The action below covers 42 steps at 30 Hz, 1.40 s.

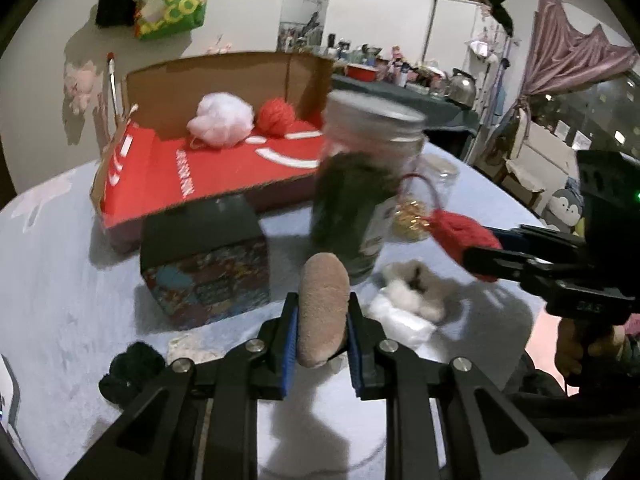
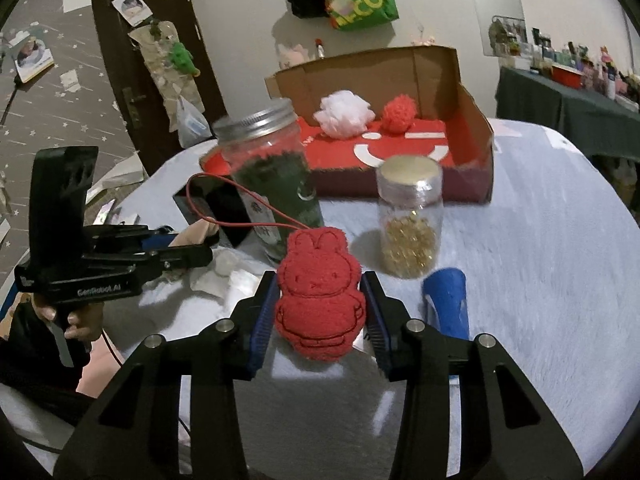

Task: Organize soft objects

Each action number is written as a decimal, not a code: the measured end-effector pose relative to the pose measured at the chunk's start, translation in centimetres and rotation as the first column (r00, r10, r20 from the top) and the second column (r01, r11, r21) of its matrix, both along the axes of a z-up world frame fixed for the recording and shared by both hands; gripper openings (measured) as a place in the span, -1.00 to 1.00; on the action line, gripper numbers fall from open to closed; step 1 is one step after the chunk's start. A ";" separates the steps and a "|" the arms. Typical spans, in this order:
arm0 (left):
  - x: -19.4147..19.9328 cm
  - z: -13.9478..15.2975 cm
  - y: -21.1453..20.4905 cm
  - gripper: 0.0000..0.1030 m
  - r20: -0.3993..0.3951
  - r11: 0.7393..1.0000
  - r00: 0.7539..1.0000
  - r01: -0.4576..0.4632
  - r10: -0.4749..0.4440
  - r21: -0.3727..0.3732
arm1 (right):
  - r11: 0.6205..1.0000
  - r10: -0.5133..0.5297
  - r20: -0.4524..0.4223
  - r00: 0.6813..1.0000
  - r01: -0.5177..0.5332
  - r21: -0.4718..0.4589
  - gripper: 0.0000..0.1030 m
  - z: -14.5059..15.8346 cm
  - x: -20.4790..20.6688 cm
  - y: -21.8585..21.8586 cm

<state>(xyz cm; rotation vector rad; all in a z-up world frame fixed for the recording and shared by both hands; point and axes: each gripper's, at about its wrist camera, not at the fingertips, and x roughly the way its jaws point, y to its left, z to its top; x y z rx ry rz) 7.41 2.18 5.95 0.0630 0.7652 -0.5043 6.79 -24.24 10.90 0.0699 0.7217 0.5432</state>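
My left gripper (image 1: 322,316) is shut on a tan soft oval pad (image 1: 323,312), held above the table. My right gripper (image 2: 320,312) is shut on a red felt bunny (image 2: 318,296) with a red loop cord; it also shows in the left wrist view (image 1: 466,240). The open cardboard box with a red floor (image 1: 224,168) stands at the back and holds a white puff (image 1: 220,120) and a red yarn ball (image 1: 276,116); the box also shows in the right wrist view (image 2: 472,140). A white fluffy piece (image 1: 412,292) and a black soft piece (image 1: 132,368) lie on the table.
A lidded glass jar with dark green filling (image 1: 360,184) stands in front of the box, a small jar of gold beads (image 2: 410,220) beside it. A small printed dark box (image 1: 204,264) sits left. A blue object (image 2: 446,300) lies by my right gripper. Pale blue tablecloth (image 2: 540,280).
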 end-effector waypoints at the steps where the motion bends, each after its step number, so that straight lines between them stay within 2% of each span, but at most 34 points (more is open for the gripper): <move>1: -0.2 0.2 -0.2 -0.57 0.008 1.000 1.000 0.005 -0.005 0.000 | 1.000 0.000 0.003 1.000 0.000 0.000 -0.22 0.1 0.1 0.1; 7: -0.1 1.0 0.2 -0.57 0.011 1.000 1.000 -0.004 0.004 -0.017 | 1.000 -0.001 -0.006 1.000 0.001 0.010 -0.22 0.3 0.2 -0.1; 13: 0.5 1.6 1.9 -0.57 -0.009 0.998 0.998 -0.057 0.057 0.000 | 1.000 -0.020 -0.007 1.000 0.020 0.002 -0.22 0.8 0.2 -1.3; 27: 1.2 2.1 7.1 -0.57 -0.023 0.980 0.985 -0.166 0.169 0.114 | 0.997 -0.071 -0.033 0.997 0.069 -0.044 -0.22 1.1 0.7 -5.0; 31: 2.0 1.7 7.9 -0.57 -0.032 0.975 0.983 -0.172 0.178 0.138 | 0.995 -0.090 -0.061 0.994 0.087 -0.039 -0.22 0.8 1.4 -6.3; 42: 4.8 1.1 9.1 -0.57 -0.069 0.980 0.987 -0.136 0.147 0.144 | 0.990 -0.142 -0.140 0.980 0.144 0.005 -0.22 0.1 4.5 -10.0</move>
